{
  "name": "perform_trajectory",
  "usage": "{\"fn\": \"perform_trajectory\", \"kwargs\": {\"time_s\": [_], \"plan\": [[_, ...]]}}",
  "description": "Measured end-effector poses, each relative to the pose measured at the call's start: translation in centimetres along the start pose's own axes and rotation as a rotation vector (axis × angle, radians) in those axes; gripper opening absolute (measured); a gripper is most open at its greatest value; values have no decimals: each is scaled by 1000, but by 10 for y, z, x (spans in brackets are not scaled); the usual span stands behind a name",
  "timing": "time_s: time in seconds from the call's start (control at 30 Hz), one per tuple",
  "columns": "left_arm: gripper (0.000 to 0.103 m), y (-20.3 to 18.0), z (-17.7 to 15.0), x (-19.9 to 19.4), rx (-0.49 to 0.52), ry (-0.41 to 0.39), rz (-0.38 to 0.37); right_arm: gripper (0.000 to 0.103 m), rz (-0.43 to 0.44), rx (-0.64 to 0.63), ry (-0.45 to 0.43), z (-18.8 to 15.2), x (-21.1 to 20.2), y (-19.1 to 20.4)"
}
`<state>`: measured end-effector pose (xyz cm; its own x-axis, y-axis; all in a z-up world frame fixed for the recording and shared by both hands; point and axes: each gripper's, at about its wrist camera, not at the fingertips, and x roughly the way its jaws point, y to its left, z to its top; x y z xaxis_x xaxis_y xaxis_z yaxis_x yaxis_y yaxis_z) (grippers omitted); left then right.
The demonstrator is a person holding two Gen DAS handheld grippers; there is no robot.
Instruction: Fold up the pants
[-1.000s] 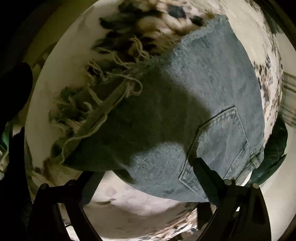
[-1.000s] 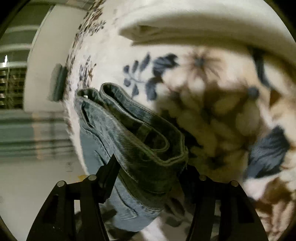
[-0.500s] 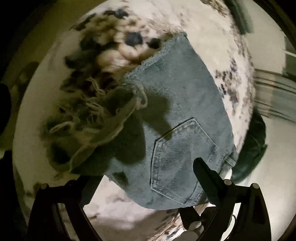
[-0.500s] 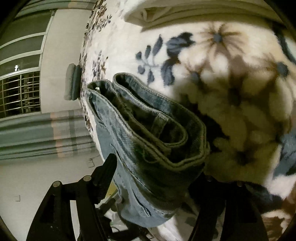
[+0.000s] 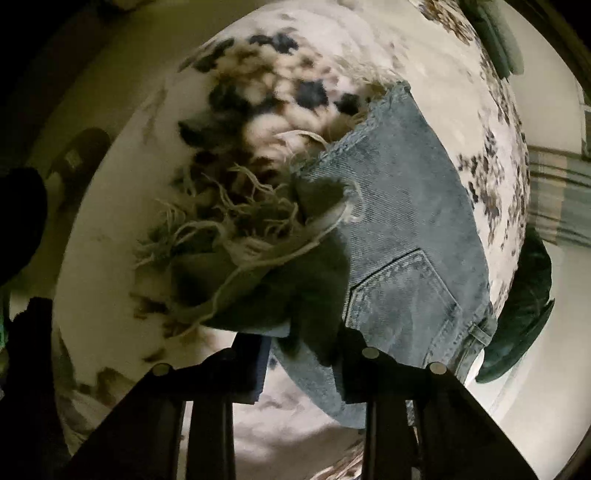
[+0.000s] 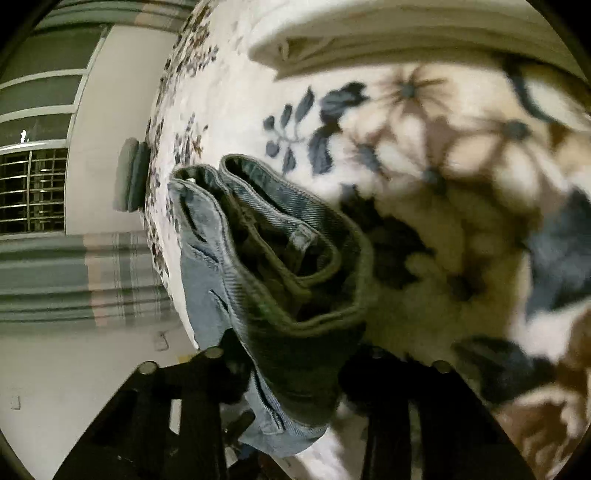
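Note:
Folded blue denim pants (image 5: 402,229) lie on a floral fleece blanket (image 5: 122,221), back pocket up. The frayed hem (image 5: 236,221) with loose white threads points left. My left gripper (image 5: 303,354) is shut on the near edge of the frayed leg fold. In the right wrist view the folded waistband end (image 6: 288,280) shows stacked layers. My right gripper (image 6: 295,373) is shut on that thick folded end, fingers on both sides.
The blanket (image 6: 461,206) covers a bed. A folded cream sheet (image 6: 406,33) lies at the far side. A dark green garment (image 5: 524,310) hangs off the bed edge at right. A barred window (image 6: 33,192) and a striped curtain (image 6: 74,280) stand beyond.
My left gripper has closed from wide open onto the frayed leg fold. My right gripper has closed in on the waistband end, and the pants sit closer.

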<state>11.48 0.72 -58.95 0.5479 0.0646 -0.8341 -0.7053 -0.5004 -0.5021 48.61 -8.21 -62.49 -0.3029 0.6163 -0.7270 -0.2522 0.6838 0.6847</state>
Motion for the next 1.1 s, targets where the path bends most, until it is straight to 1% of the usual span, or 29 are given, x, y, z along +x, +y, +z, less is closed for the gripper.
{"fn": "perform_trajectory", "kwargs": {"time_s": [0.07, 0.13, 0.17, 0.27, 0.4, 0.43, 0.5, 0.53, 0.57, 0.63, 0.67, 0.7, 0.73, 0.77, 0.8, 0.83, 0.87, 0.9, 0.93, 1.0, 1.03, 1.1], "plan": [[24, -10, 6, -6, 25, 6, -3, 30, -11, 9, -20, -5, -7, 3], [23, -26, 7, -19, 70, -8, -11, 28, -19, 27, -39, -11, -13, 9], [23, -39, 10, -31, 118, -17, -15, 27, -18, 32, -45, -13, -16, 11], [23, -68, 14, -56, 206, -36, -28, 26, -7, 65, -62, -21, -30, 20], [22, -115, 19, -86, 318, -50, -59, 25, 31, 111, -81, -29, -55, 40], [22, -136, 20, -94, 364, -50, -67, 25, 39, 112, -89, -30, -65, 43], [22, -158, 17, -100, 410, -46, -87, 24, 60, 122, -121, -29, -87, 56], [22, -176, 16, -99, 443, -38, -98, 24, 71, 128, -138, -28, -98, 60], [22, -200, 12, -97, 489, -26, -112, 24, 76, 134, -158, -26, -110, 63], [22, -230, 3, -89, 540, 5, -142, 24, 86, 152, -223, -16, -141, 72], [22, -257, -5, -79, 581, 32, -165, 24, 84, 160, -264, -8, -156, 76], [22, -269, -9, -75, 599, 49, -181, 24, 84, 168, -305, 0, -173, 79], [22, -298, -19, -63, 635, 78, -204, 24, 86, 180, -344, 8, -188, 81], [22, -321, -27, -53, 655, 105, -233, 24, 90, 191, -379, 17, -203, 80], [22, -335, -32, -47, 667, 123, -254, 24, 96, 206, -427, 28, -220, 81], [22, -367, -45, -33, 705, 158, -286, 24, 98, 220, -480, 40, -238, 81], [22, -387, -54, -24, 728, 178, -310, 24, 96, 225, -521, 49, -254, 81], [22, -407, -64, -15, 754, 195, -332, 24, 93, 230, -584, 63, -272, 80], [22, -435, -80, 0, 802, 217, -359, 24, 92, 242, -624, 72, -284, 77], [22, -463, -100, 17, 853, 250, -392, 24, 94, 264, -699, 89, -307, 69], [22, -480, -116, 36, 899, 278, -407, 24, 81, 270, -737, 95, -316, 63], [22, -491, -133, 64, 946, 310, -406, 24, 64, 294, -798, 104, -327, 43]]}}
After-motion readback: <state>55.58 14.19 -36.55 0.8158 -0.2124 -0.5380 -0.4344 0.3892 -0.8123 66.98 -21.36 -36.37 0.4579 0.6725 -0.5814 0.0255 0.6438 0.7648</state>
